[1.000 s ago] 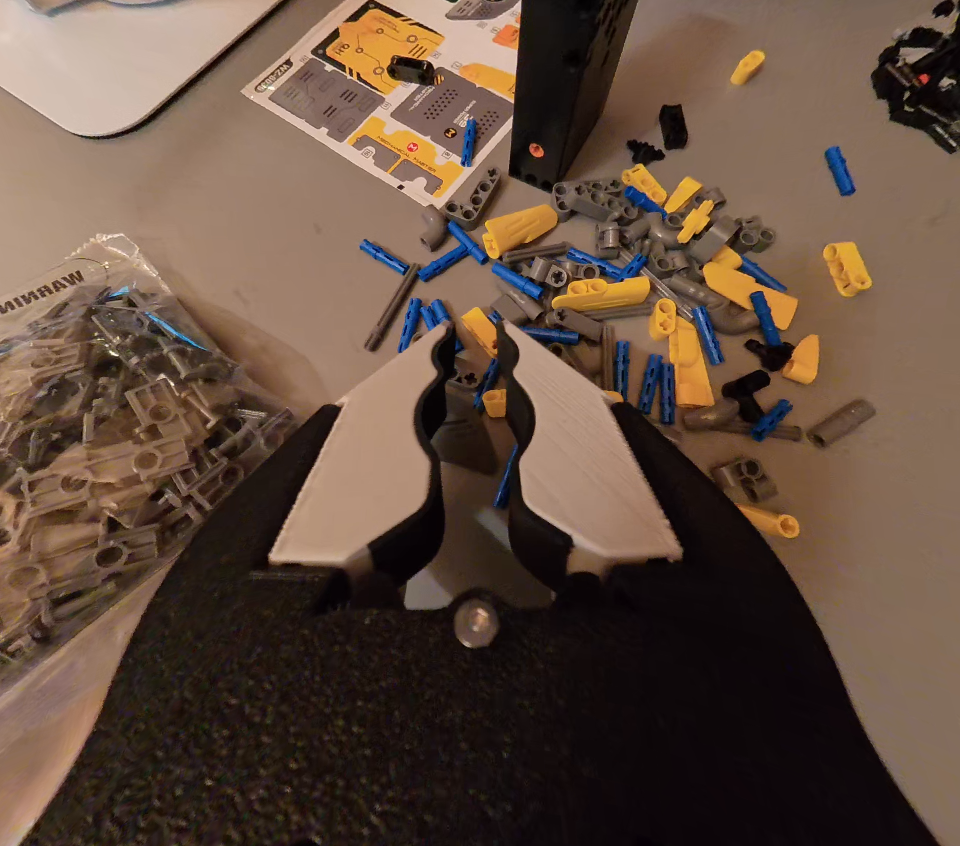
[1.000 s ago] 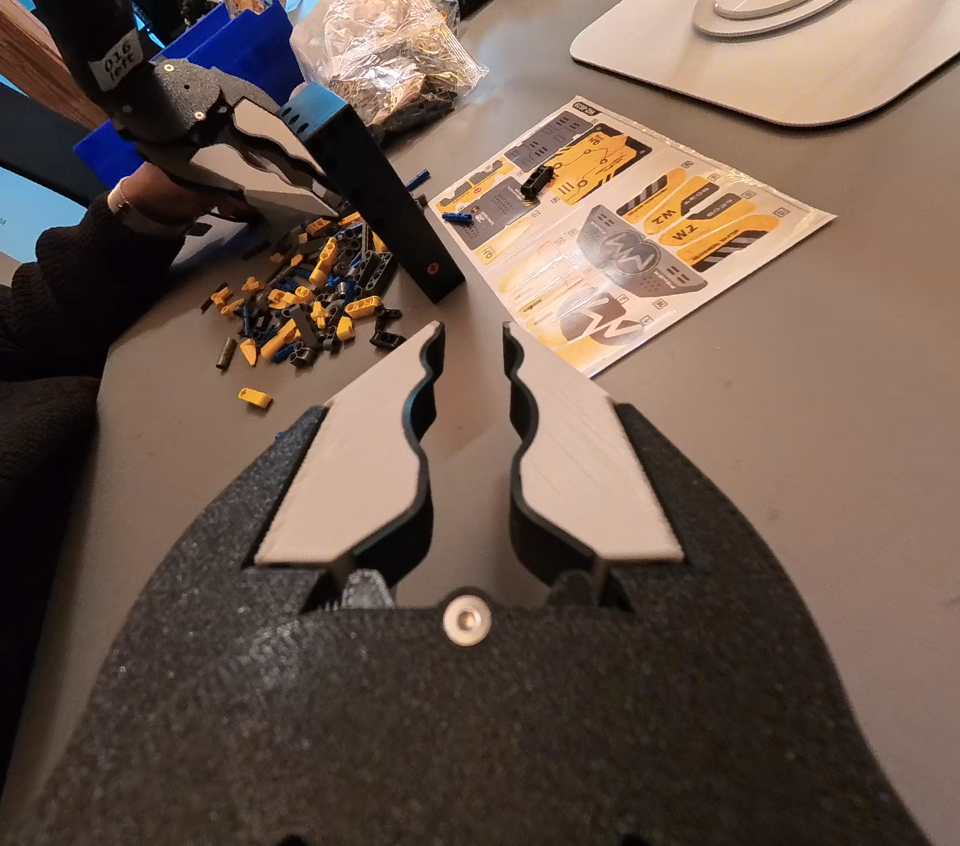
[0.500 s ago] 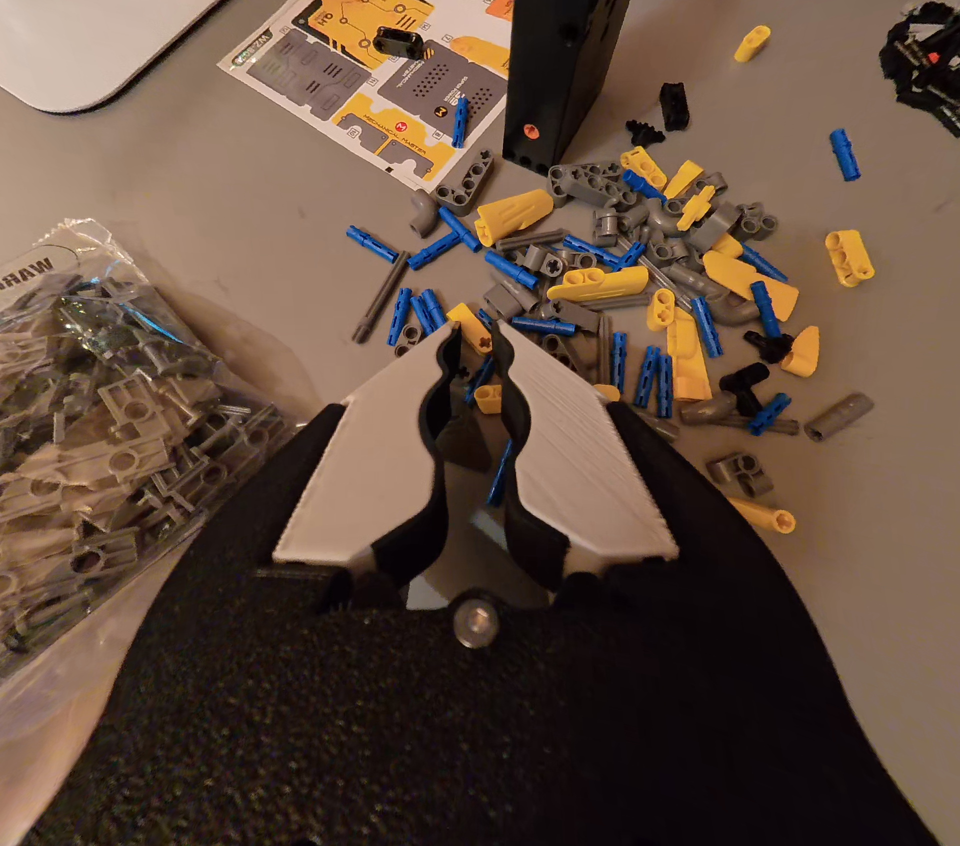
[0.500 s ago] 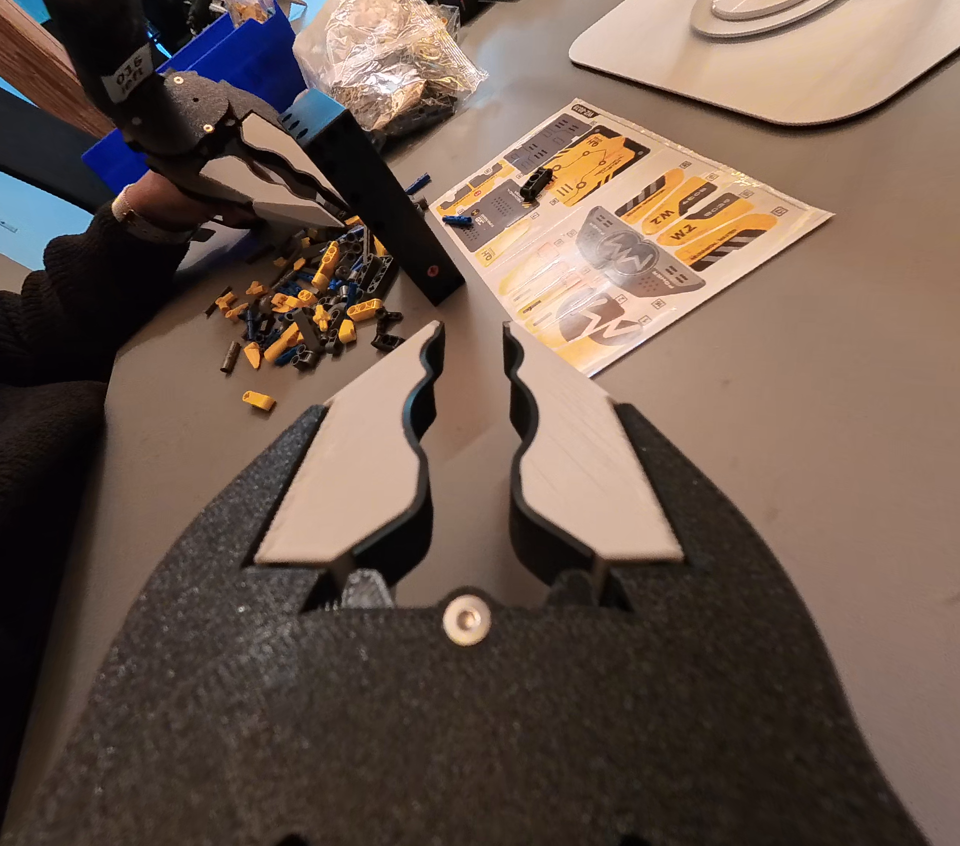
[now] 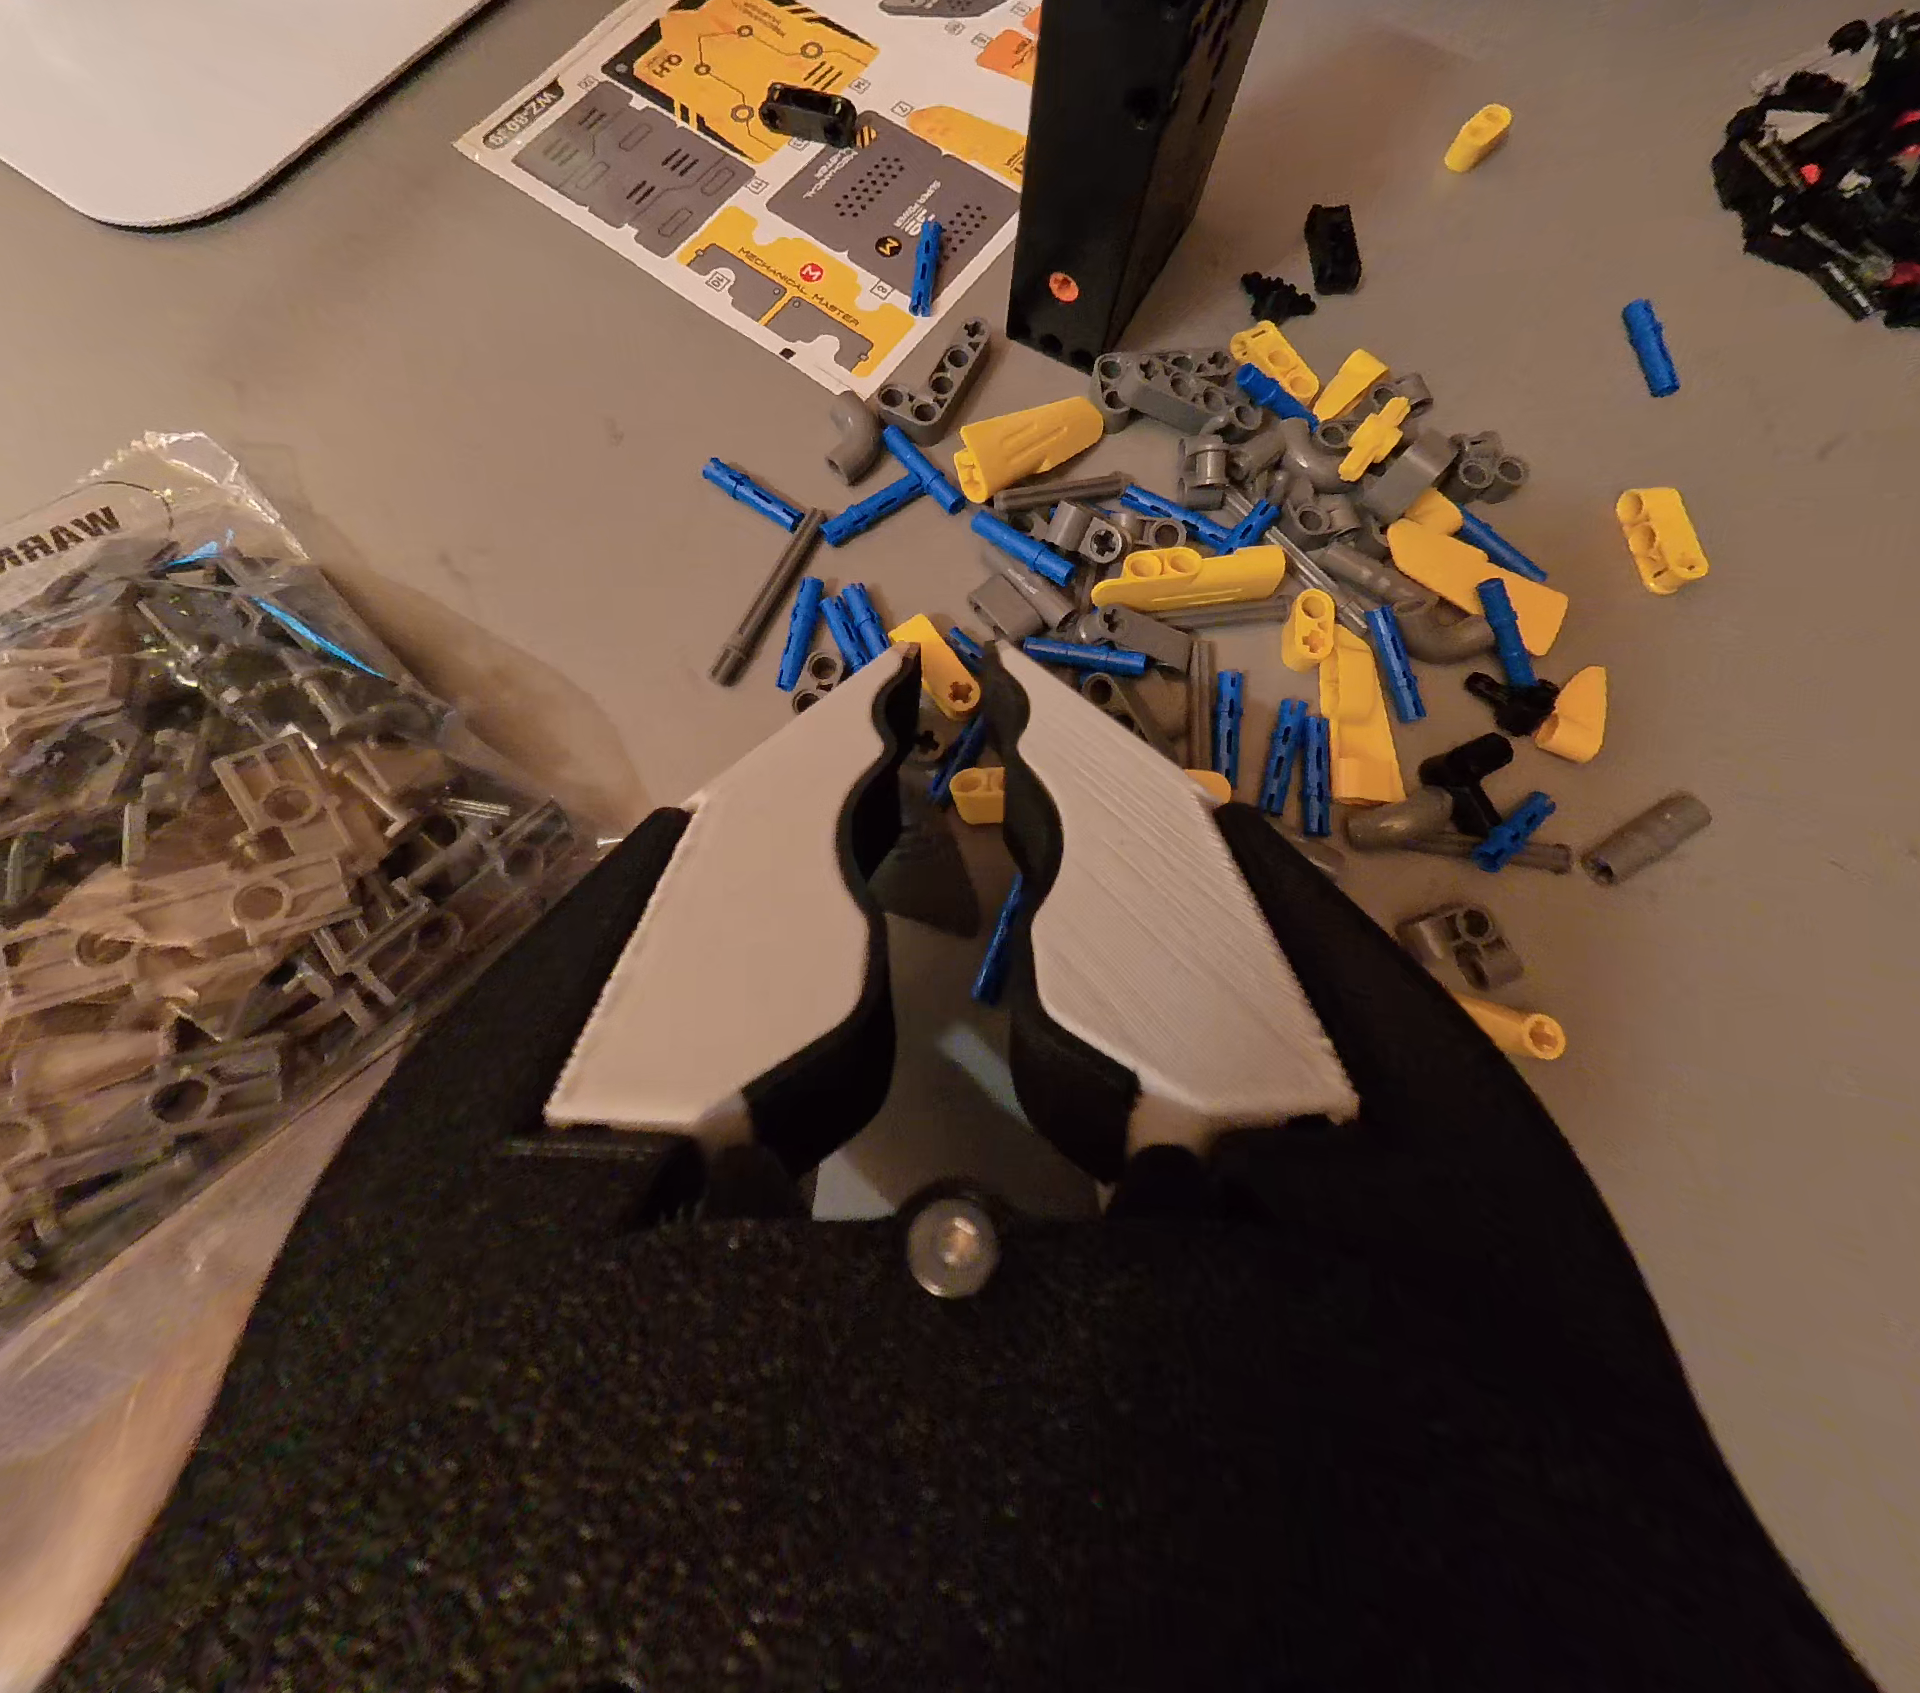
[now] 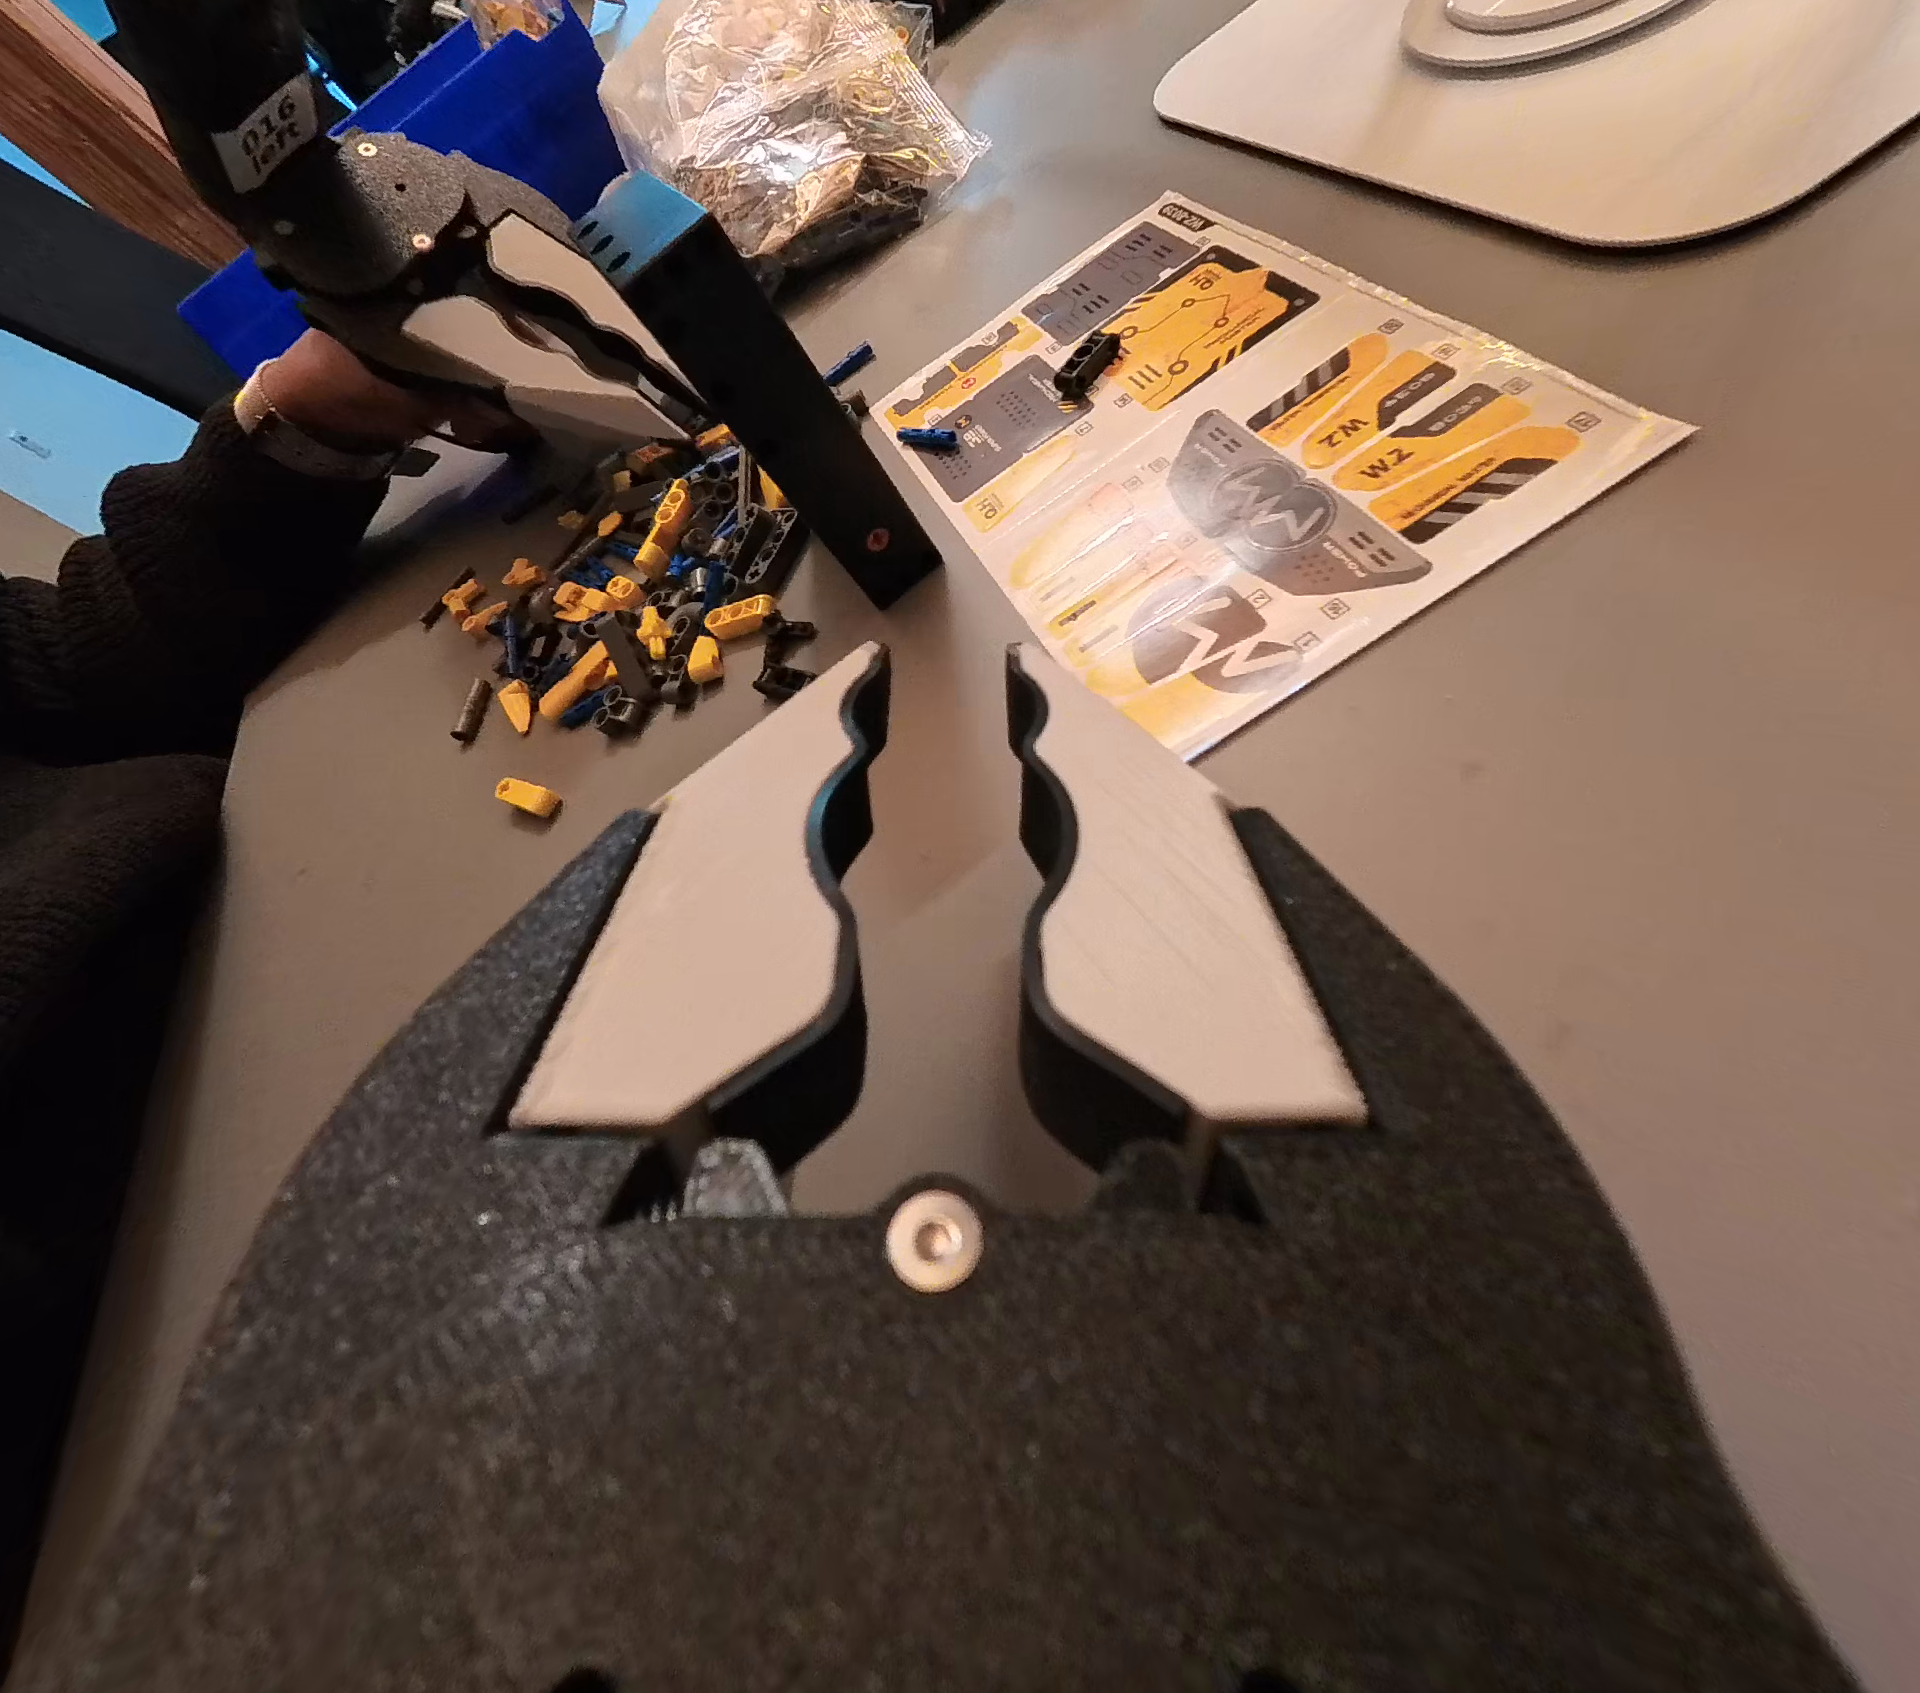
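The left hand-held gripper (image 5: 951,658) is being held low over a pile of small blue, yellow and grey pieces (image 5: 1195,594). Its jaws are nearly together at a yellow piece (image 5: 951,685), but whether it is being pinched cannot be told. The right hand-held gripper (image 6: 948,667) is being held open and empty above the worktop (image 6: 1558,916). Farther off, a sticker sheet (image 6: 1247,480) is lying flat beside a black box (image 6: 769,417).

1 sticker sheet (image 5: 790,116), 1 parts bag (image 5: 208,833)
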### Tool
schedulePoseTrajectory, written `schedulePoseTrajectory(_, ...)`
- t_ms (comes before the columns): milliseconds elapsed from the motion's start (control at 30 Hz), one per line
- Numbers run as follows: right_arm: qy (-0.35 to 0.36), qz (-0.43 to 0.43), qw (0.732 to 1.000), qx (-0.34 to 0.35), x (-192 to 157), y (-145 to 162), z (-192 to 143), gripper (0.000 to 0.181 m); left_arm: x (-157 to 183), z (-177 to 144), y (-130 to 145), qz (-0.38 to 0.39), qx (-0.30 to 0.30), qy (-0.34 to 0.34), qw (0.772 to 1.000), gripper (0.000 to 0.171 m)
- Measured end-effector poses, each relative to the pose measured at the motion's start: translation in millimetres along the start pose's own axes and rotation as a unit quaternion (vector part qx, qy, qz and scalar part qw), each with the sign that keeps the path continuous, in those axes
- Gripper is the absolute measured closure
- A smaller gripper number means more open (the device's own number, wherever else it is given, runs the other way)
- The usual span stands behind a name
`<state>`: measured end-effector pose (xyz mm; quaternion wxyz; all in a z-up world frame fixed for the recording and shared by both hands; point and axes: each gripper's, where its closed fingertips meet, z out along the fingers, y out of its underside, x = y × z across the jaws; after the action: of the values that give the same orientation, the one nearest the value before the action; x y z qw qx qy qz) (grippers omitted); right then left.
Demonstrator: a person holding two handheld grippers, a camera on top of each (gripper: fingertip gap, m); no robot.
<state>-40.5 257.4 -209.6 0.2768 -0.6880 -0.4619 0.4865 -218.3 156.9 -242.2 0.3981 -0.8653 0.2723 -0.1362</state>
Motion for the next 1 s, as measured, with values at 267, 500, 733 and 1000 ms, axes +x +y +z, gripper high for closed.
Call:
schedulePoseTrajectory(267, -0.002, 0.003, 1.000, 0.003, 0, -1, -1, 0.160, -2, 1, 6, -0.013, -0.018, 0.000, 1.000, 0.161)
schedulePoseTrajectory(500, -0.002, 0.003, 1.000, 0.003, 0, -1, -1, 0.160, -2, 1, 7, -0.019, -0.019, 0.001, 1.000, 0.161)
schedulePoseTrajectory(733, -0.002, 0.003, 1.000, 0.003, 0, -1, -1, 0.160, 0, 1, 6, -0.011, -0.016, 0.005, 1.000, 0.165)
schedulePoseTrajectory(1000, -0.004, 0.005, 1.000, 0.004, 0, -1, -1, 0.160, 9, -17, -30, 0.021, 0.085, 0.019, 0.996, 0.165)
